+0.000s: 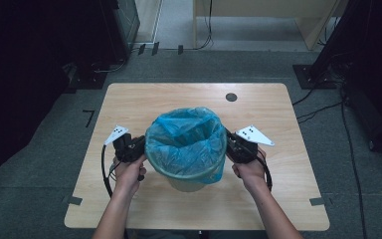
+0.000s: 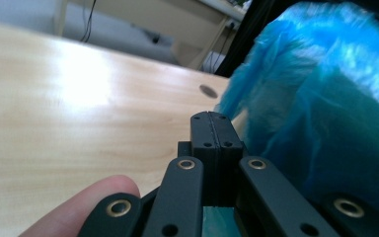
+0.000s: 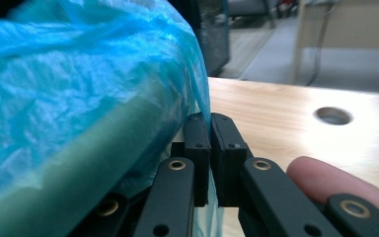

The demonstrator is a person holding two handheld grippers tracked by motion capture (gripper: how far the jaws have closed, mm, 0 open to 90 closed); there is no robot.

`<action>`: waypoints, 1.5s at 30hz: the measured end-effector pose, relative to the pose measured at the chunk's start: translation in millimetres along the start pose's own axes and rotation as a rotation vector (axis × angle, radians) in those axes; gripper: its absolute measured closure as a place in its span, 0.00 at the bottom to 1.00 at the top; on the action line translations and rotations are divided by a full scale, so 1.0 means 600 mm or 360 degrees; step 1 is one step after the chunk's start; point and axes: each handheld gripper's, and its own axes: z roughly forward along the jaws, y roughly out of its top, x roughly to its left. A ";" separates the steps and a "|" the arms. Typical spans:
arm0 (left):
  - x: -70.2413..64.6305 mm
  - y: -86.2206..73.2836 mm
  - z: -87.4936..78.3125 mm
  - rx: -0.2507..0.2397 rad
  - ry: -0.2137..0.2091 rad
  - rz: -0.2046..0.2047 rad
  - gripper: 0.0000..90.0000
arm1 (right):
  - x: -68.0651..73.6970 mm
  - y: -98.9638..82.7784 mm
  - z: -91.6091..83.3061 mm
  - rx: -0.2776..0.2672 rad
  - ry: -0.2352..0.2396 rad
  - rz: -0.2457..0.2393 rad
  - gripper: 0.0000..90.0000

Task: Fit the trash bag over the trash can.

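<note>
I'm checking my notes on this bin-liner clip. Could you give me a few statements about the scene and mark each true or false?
1. A blue bag lines the bin. True.
2. The bin lies tipped on its side. False: it stands upright on the table.
3. The left claw is wide open. False: its jaws are shut.
4. The right claw is at the bag's edge, jaws closed on its plastic. True.
5. The claws flank the bin. True.

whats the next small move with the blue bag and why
Probably pull both bag edges a little further down the bin's sides. The left gripper and right gripper are shut at opposite sides of the blue bag, apparently pinching its film, and the bag already folds over the bin rim, still loose and crinkled.
</note>
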 end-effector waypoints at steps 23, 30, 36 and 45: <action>0.050 -0.090 0.023 0.0452 0.0387 -0.0052 1.00 | -0.041 -0.096 0.049 0.0450 -0.0325 -0.0011 0.99; 0.056 -0.105 -0.001 0.0422 0.0370 -0.0042 1.00 | -0.077 -0.119 0.045 0.0522 -0.0463 0.0007 0.93; 0.051 -0.103 -0.053 0.0140 0.0220 0.0034 0.78 | -0.081 -0.115 -0.006 0.0254 -0.0245 -0.0063 0.65; 0.027 -0.094 -0.112 -0.0280 -0.0100 0.0205 0.62 | -0.036 -0.089 -0.085 -0.0075 0.0080 -0.0120 0.57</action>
